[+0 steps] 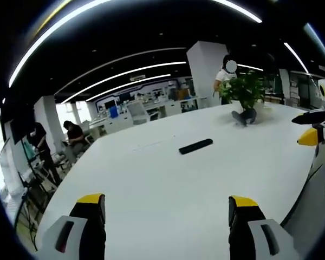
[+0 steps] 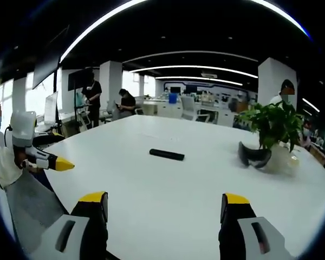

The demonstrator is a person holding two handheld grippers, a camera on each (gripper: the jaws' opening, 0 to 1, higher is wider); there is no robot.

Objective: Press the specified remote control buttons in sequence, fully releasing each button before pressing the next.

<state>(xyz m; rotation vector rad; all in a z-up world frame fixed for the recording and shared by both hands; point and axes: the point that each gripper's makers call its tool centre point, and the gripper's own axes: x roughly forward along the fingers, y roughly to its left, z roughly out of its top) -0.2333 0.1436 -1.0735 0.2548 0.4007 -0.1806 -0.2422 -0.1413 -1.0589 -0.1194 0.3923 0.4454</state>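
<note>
On the white table (image 1: pixel 151 184) lies a remote (image 1: pixel 195 146); both tongs (image 1: pixel 167 216) (image 2: pixel 165 214) gape wide, empty.

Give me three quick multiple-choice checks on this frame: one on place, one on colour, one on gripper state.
1. Where does the remote lie?
A. On the bare white table, apart from the plant
B. Between the left jaws
C. Against the plant pot

2. What colour are the jaw tips of the hand-held grippers?
A. Red
B. Yellow
C. Blue

3. How does the left hand-held gripper stand?
A. Shut on the remote
B. Pressing a button
C. Open, short of the remote

Answers: 1 A, table shows all around the remote; 2 B, yellow caps top the black jaws in both views; 3 C, its jaws stand wide apart with nothing between.
</note>
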